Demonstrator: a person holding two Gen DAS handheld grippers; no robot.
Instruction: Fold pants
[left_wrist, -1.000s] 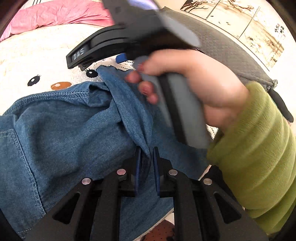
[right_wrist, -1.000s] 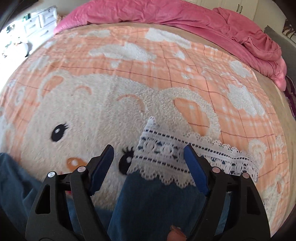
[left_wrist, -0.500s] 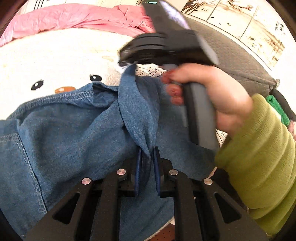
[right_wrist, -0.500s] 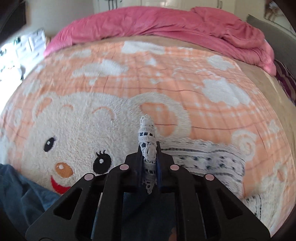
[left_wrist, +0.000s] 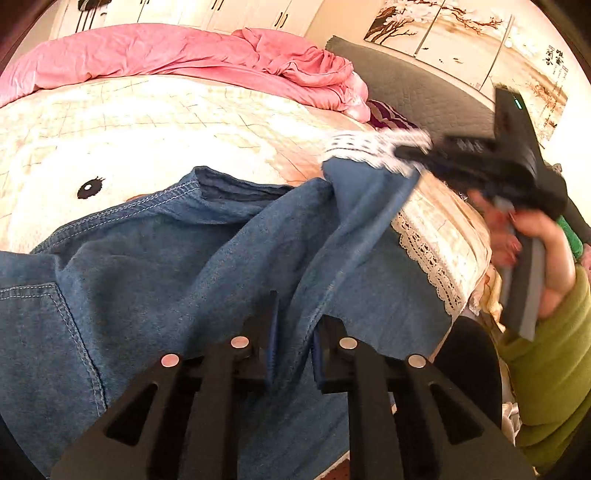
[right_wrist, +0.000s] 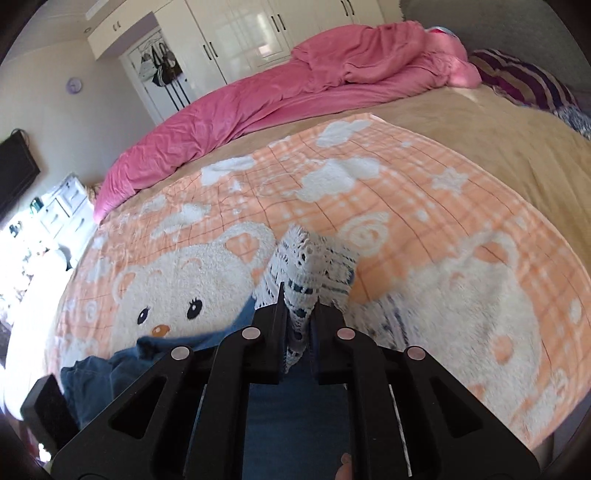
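The pants (left_wrist: 155, 266), blue denim w/ white lace hems, fill the lower left and center of the left wrist view, lying on a bear blanket (left_wrist: 122, 133) on the bed. A back pocket w/ light stitching sits at the left edge, waistband runs across mid-frame. One leg rises toward the upper right, lifted off the blanket.

Left tool (left_wrist: 293, 343) at bottom center is clenched on a fold of denim, the cloth pinched between its blue pads. Right tool (left_wrist: 410, 157) at the upper right of that view is blurry but grips the lace hem (left_wrist: 364, 146) of the raised leg. The right hand (left_wrist: 535, 240) wraps its grey handle, green sleeve (left_wrist: 554, 354) at the lower right edge. The other hem lies flat on the blanket below it, center right.

In the right wrist view the right tool (right_wrist: 298, 332) is closed tight on the lace hem (right_wrist: 306, 269), which sticks up out of the jaws at frame center. Denim hangs under the tool at bottom center, and more of the pants (right_wrist: 107, 369) bunches at lower left over the bear's mouth.

Beyond: orange plaid blanket (right_wrist: 406, 206) w/ white bears and clouds, tan sheet to the upper right, pink duvet (right_wrist: 295, 88) across the top, white wardrobes behind it. A grey headboard (left_wrist: 417, 92) and wall art are in the left view's upper right.
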